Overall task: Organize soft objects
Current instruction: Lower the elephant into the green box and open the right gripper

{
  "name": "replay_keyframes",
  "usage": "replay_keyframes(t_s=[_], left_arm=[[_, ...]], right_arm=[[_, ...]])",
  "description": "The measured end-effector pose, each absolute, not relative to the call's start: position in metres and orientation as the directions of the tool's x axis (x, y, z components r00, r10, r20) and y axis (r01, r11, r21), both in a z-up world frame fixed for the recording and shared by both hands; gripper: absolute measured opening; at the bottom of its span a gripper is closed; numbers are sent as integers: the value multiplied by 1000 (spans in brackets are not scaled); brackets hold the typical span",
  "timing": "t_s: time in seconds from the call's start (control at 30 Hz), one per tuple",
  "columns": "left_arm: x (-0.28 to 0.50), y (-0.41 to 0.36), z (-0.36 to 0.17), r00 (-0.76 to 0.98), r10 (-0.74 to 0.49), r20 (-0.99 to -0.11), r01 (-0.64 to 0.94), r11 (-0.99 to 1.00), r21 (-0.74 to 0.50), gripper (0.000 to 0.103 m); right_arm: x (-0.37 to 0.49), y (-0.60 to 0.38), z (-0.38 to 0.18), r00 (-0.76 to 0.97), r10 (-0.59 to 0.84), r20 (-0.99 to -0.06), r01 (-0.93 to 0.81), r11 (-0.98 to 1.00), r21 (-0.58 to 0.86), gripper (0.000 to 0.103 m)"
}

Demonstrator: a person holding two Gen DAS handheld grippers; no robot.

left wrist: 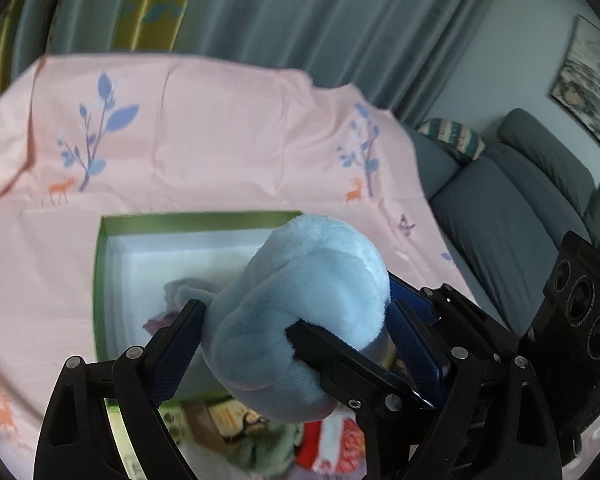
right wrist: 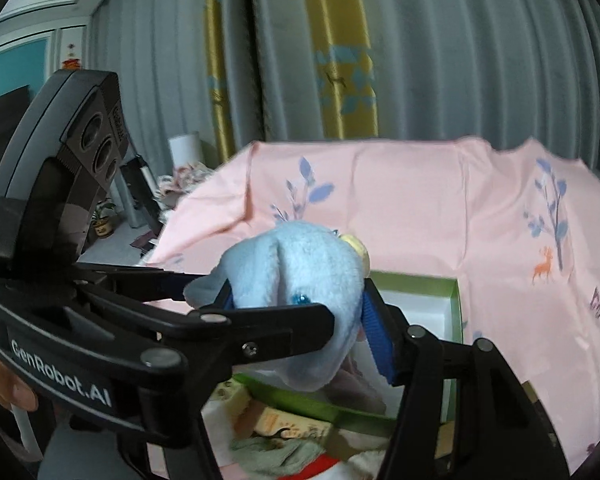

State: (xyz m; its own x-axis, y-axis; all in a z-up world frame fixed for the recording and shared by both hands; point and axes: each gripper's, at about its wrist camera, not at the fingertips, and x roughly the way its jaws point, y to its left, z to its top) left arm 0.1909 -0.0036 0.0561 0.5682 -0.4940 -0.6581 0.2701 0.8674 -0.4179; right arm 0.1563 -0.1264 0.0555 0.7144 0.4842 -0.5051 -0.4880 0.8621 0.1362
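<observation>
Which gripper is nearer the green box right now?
Neither clearly: both the left gripper and the right gripper clamp the same light blue plush toy above the green box, crossing each other.

Plush toy [left wrist: 300,312] above box [left wrist: 196,220] on cloth [left wrist: 220,140]

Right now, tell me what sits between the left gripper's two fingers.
The light blue plush toy fills the gap of the left gripper; the right gripper clamps it too. The left wrist view shows this best.
</observation>
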Motion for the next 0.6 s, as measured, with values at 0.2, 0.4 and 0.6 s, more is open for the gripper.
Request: replay_keyframes(t_s=[0.2, 0.4, 0.6], left_arm=[[230, -9, 22, 525, -441, -728, 191, 895, -404, 91], [226, -1, 18, 520, -332, -787, 127, 941, -312, 96], [196, 23, 41, 566, -312, -763, 105, 945, -309, 99]], right_arm=[[197, -122, 22, 664, 407, -627, -390, 904, 173, 71], [191, -134, 17, 660, 323, -679, -334, 935, 120, 87], [151, -158, 38, 706, 275, -653, -325, 945, 46, 89]])
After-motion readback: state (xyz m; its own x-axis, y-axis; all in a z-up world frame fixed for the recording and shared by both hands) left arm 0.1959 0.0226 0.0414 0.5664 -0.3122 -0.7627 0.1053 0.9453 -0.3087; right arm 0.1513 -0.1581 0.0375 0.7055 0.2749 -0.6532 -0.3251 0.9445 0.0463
